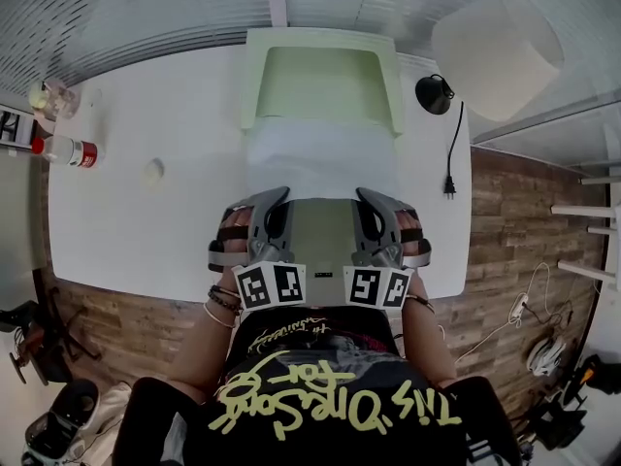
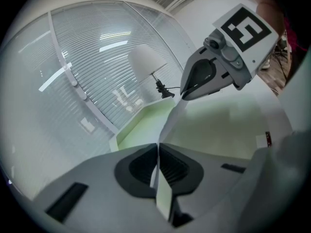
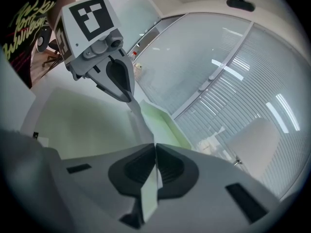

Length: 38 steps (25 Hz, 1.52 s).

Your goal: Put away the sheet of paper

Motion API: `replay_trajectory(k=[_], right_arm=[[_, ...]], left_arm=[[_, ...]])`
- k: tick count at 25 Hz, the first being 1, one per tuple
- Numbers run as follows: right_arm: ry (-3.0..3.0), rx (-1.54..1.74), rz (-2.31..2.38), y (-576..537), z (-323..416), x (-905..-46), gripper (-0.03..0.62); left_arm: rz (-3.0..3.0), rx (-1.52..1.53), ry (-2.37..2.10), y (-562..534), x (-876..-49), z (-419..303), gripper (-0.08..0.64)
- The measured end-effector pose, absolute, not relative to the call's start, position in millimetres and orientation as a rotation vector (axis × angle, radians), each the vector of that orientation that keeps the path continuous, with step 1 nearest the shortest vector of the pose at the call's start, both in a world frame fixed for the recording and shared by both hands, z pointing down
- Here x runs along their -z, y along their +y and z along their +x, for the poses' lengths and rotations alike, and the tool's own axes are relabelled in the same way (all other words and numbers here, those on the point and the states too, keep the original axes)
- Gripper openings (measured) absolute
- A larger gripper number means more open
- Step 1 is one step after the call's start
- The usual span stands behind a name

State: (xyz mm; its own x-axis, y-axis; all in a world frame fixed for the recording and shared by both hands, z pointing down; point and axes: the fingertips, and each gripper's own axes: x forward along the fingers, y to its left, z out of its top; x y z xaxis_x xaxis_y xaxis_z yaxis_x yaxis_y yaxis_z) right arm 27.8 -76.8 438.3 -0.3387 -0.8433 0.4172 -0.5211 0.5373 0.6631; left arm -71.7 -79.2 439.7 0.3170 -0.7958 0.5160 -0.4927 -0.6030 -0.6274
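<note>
A sheet of paper [image 1: 320, 163] hangs stretched between both grippers above the white table [image 1: 155, 231], its far part over a pale green tray [image 1: 320, 76]. My left gripper [image 1: 277, 198] is shut on the sheet's near left edge, and my right gripper [image 1: 367, 198] is shut on its near right edge. In the left gripper view the paper [image 2: 214, 125] is pinched edge-on in the left gripper [image 2: 158, 147], with the right gripper [image 2: 184, 94] across it. The right gripper view mirrors this: the paper [image 3: 82, 120] is in the right gripper [image 3: 154, 147], with the left gripper [image 3: 130, 99] opposite.
A white lamp shade [image 1: 495, 42], its black base [image 1: 434, 93] and a plug on a cord [image 1: 449, 178] sit at the table's far right. A bottle [image 1: 66, 149] and a glass jar [image 1: 53, 95] stand at the far left. Wooden floor surrounds the table.
</note>
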Motion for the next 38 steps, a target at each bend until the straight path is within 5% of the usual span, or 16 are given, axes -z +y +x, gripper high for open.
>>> replay_trajectory(k=[38], right_arm=[[-2.037,0.525,1.053,-97,30,-461,0.008]], left_arm=[[-2.201,1.229,1.197,-101,-461,-71,0.008]])
